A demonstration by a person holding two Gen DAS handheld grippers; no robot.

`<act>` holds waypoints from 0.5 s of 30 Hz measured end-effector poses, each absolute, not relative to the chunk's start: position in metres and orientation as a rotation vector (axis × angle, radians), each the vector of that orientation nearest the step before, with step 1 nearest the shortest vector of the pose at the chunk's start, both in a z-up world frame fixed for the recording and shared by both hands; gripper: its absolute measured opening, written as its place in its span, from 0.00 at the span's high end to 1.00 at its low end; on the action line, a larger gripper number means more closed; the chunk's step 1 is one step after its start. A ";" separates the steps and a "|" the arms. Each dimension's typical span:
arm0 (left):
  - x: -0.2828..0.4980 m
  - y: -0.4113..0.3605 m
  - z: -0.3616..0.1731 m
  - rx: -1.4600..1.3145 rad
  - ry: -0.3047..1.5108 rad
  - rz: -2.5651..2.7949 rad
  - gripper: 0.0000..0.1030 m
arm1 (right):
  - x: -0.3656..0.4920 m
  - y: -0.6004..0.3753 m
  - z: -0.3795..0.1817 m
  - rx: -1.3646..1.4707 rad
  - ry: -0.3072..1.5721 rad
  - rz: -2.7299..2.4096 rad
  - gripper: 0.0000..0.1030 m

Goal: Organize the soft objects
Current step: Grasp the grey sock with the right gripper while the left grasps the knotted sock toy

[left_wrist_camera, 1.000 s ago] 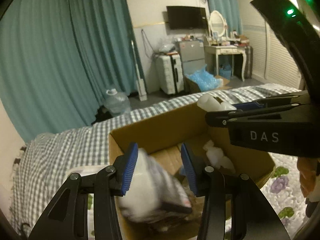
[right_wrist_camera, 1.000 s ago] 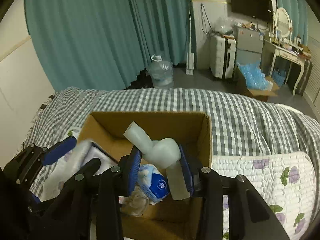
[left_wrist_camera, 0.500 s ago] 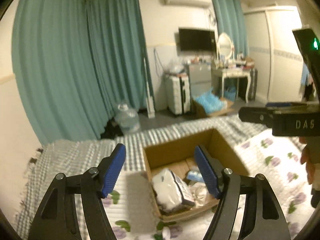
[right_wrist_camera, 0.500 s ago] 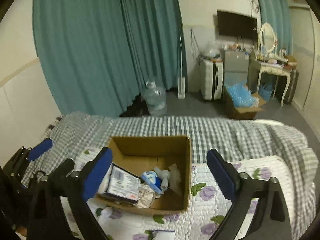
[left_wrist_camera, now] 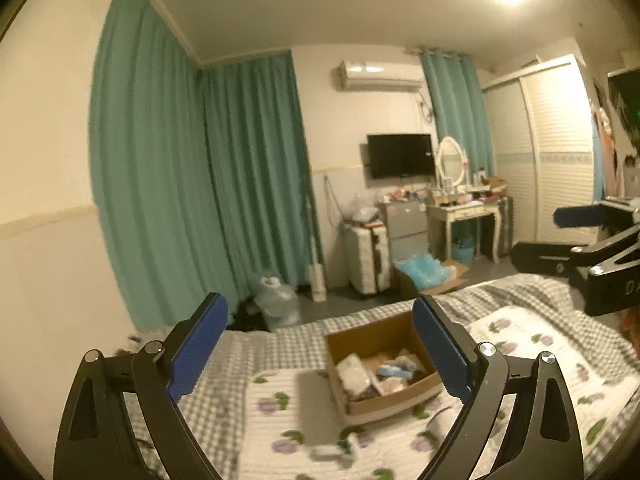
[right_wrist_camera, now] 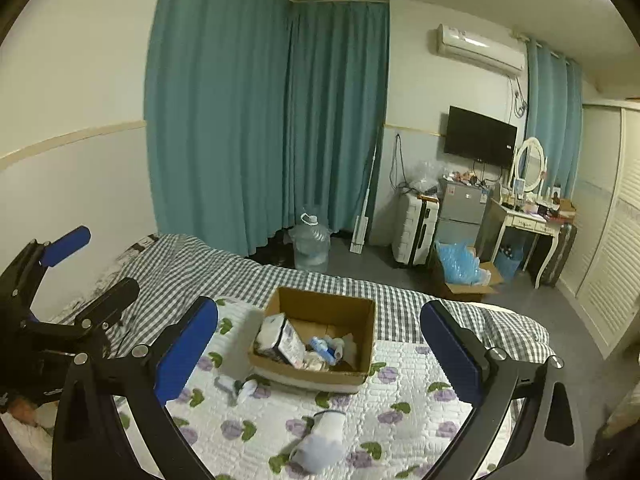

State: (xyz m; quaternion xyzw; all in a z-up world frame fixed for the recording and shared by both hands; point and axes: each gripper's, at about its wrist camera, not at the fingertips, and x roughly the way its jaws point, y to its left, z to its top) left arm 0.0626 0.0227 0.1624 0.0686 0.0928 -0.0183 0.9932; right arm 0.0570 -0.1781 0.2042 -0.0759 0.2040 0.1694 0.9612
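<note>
An open cardboard box sits on the flowered quilt. It holds a white tissue pack, a blue packet and other soft items. My left gripper is wide open and empty, raised well back from the box; it also shows at the left of the right wrist view. My right gripper is wide open and empty, also raised; it also shows in the left wrist view. A white soft object and a small grey-white one lie on the quilt in front of the box.
The bed has a grey checked blanket under the quilt. Beyond it are teal curtains, a water jug, a suitcase, a floor box of blue bags and a dressing table.
Both grippers let go of their items into the box, opened wide, and pulled up and back from it. The box now looks small and far.
</note>
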 end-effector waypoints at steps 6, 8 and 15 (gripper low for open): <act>0.036 0.031 0.143 0.133 0.226 -0.049 0.08 | 0.034 -0.174 0.167 -0.131 0.472 0.328 0.01; 0.036 0.036 0.129 0.116 0.261 -0.058 0.08 | 0.039 -0.171 0.140 -0.118 0.523 0.328 0.01; 0.059 0.042 0.061 0.098 0.424 -0.093 0.08 | 0.072 -0.159 0.042 -0.112 0.708 0.342 0.01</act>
